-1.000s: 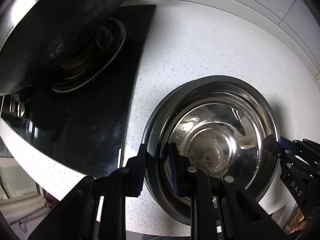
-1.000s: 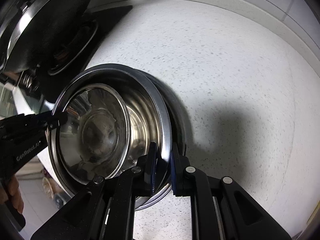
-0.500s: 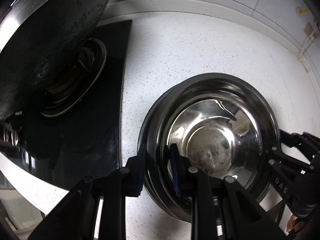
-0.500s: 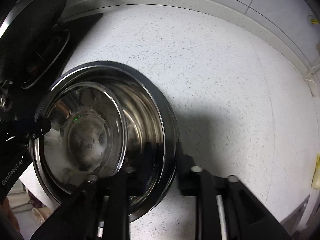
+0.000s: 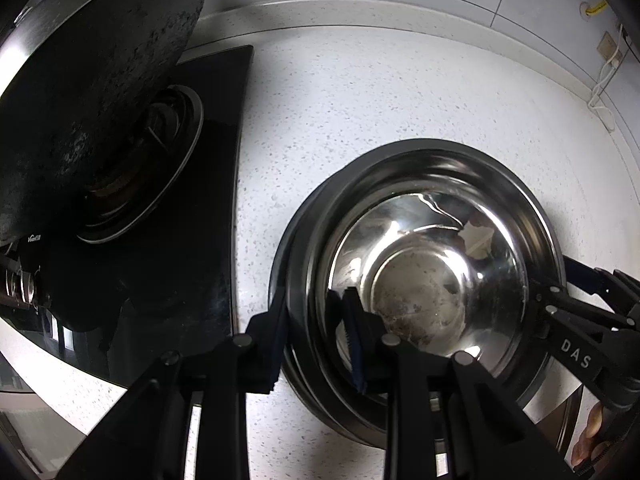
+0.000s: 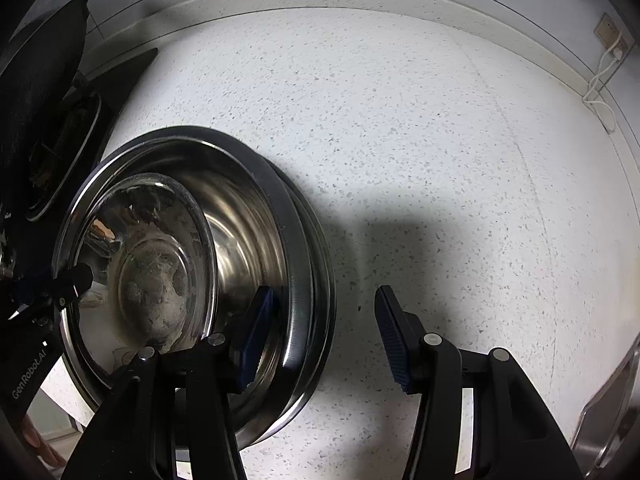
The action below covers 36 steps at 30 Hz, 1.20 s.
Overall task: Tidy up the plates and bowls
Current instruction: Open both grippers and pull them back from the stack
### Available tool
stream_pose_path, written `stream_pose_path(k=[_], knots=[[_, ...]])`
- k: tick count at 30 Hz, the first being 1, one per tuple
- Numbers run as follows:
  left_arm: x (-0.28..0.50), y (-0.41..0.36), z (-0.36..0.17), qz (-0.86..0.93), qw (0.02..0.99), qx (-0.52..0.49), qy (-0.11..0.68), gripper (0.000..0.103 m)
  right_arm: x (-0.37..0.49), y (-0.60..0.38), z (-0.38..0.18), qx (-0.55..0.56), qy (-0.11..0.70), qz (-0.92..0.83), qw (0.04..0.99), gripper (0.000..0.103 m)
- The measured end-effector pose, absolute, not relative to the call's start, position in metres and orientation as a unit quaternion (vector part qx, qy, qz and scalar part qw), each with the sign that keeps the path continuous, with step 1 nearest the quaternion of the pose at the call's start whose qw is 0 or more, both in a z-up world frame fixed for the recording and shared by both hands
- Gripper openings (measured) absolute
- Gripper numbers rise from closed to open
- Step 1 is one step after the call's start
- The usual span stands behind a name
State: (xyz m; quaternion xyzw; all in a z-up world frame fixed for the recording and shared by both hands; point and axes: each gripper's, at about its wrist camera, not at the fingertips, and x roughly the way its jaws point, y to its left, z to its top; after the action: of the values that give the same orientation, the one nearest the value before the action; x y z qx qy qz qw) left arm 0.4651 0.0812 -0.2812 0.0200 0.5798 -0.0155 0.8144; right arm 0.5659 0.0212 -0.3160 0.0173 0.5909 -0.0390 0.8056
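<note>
— Bowls first: where are they sitting?

— Nested steel bowls (image 5: pixel 424 280) are resting on the speckled white countertop (image 5: pixel 360 100), just beside the black glass hob (image 5: pixel 160 280); a smaller bowl (image 6: pixel 156 276) is lying inside the wider ones, and several rims are showing stacked at the edge.

— Left gripper (image 5: pixel 316 336): what is it doing?

— Its jaws are standing narrow, straddling the near rims of the stack; one blue pad is sitting outside the wall, the other inside; whether they are actually pressing the metal, I cannot tell.

— And the right gripper (image 6: pixel 324 332)?

— Its jaws are spread wide; the left pad is sitting inside the bowl by the rim, the right pad is hanging over bare countertop, well clear of the steel; it is gripping nothing.

— Anything else showing?

— A dark wok (image 5: pixel 88 92) is tilting over the hob's burner ring (image 5: pixel 152 168) at the left; a wall socket (image 6: pixel 610 38) with a white cable (image 6: pixel 598 84) is sitting at the far right of the tiled backsplash; a curved steel edge (image 6: pixel 612 400) is peeking in at the right wrist view's lower right.
</note>
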Motion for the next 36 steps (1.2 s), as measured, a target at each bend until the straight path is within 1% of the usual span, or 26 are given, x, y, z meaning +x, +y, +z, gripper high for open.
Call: stream_pose_path(k=[5,8,10,14,16,18,24,30,36], knots=[[0.462,0.083,-0.272,-0.009,0.822,0.014,0.569,0.026,0.556,0.006,-0.307,0.04,0.583,-0.042,0.81,0.047],[0.457,0.086,-0.259,-0.001,0.833,0.002,0.554,0.026,0.551,0.0,-0.292,0.042,0.575,-0.04,0.816,0.047],[0.451,0.089,-0.245,0.004,0.842,-0.008,0.539,0.026,0.549,-0.003,-0.283,0.049,0.569,-0.037,0.82,0.05],[0.429,0.089,-0.213,0.005,0.862,-0.016,0.506,0.026,0.528,-0.008,-0.256,0.061,0.541,-0.028,0.838,0.064],[0.412,0.089,-0.192,0.004,0.875,-0.016,0.484,0.026,0.511,-0.009,-0.238,0.053,0.523,-0.02,0.85,0.066],[0.393,0.085,-0.172,0.006,0.888,-0.006,0.46,0.026,0.491,-0.012,-0.22,0.05,0.504,-0.01,0.862,0.075],[0.322,0.07,-0.117,0.011,0.922,0.01,0.387,0.026,0.417,-0.029,-0.164,0.031,0.442,-0.011,0.896,0.079],[0.25,0.052,-0.073,0.009,0.943,0.01,0.331,0.026,0.339,-0.052,-0.115,0.04,0.379,-0.003,0.924,0.08],[0.176,0.035,-0.045,0.011,0.958,0.025,0.286,0.026,0.285,-0.056,-0.094,0.054,0.339,0.0,0.939,0.081]])
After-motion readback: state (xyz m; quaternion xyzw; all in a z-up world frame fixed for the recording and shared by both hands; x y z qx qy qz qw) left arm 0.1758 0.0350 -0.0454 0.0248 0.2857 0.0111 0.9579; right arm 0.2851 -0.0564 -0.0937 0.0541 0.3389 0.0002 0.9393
